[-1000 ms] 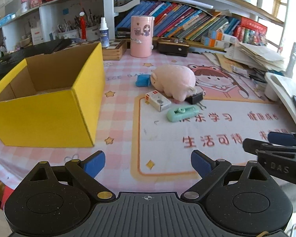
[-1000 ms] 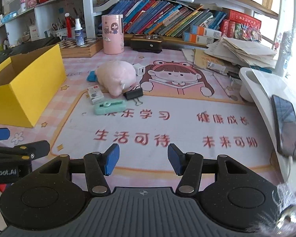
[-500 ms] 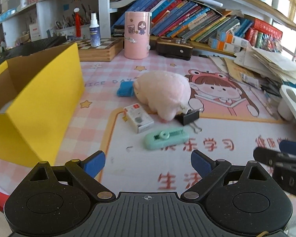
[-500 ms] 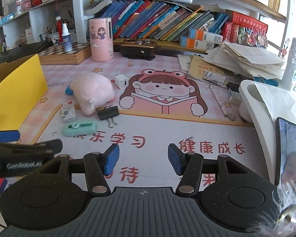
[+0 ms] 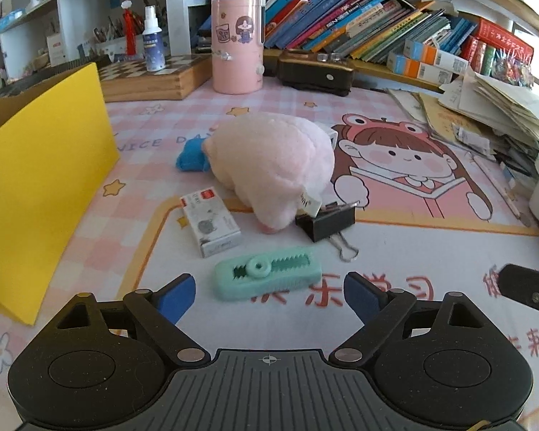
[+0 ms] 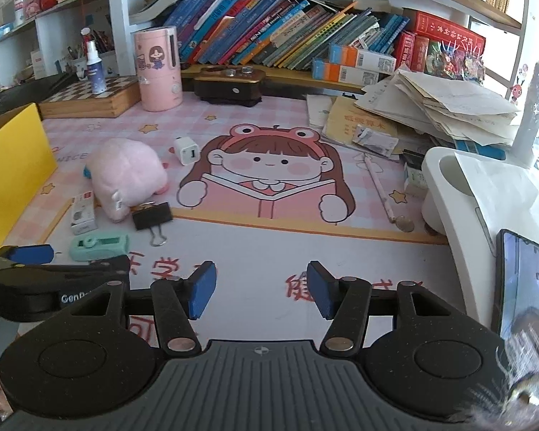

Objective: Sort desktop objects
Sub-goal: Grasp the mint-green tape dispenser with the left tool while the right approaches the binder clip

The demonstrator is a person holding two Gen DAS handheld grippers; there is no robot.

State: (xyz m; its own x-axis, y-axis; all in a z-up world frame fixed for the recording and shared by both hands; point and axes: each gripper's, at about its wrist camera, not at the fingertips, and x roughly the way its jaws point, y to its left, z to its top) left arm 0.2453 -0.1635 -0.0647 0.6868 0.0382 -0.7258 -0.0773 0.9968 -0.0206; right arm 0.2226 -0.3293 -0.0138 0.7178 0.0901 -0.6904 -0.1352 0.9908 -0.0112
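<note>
On the desk mat lie a mint green correction tape (image 5: 267, 277), a small white box (image 5: 210, 221), a black binder clip (image 5: 325, 222), a pink plush toy (image 5: 273, 163), a blue item (image 5: 191, 158) behind it and a white charger (image 6: 186, 151). My left gripper (image 5: 267, 296) is open and empty, just short of the correction tape, its fingers wider than it. My right gripper (image 6: 260, 289) is open and empty over the mat's white part, to the right of these items. The yellow box (image 5: 39, 186) stands at the left.
A pink cylinder (image 5: 238, 45), a chessboard box (image 5: 151, 77) and a dark case (image 5: 314, 72) stand at the back before a row of books. Paper stacks (image 6: 431, 107), a pencil (image 6: 379, 188), a white stand (image 6: 485, 194) and a phone (image 6: 523, 283) crowd the right side.
Both grippers have moved forward over the desk. The left one has come close to the correction tape and the yellow box has slid to its left. Both stay open.
</note>
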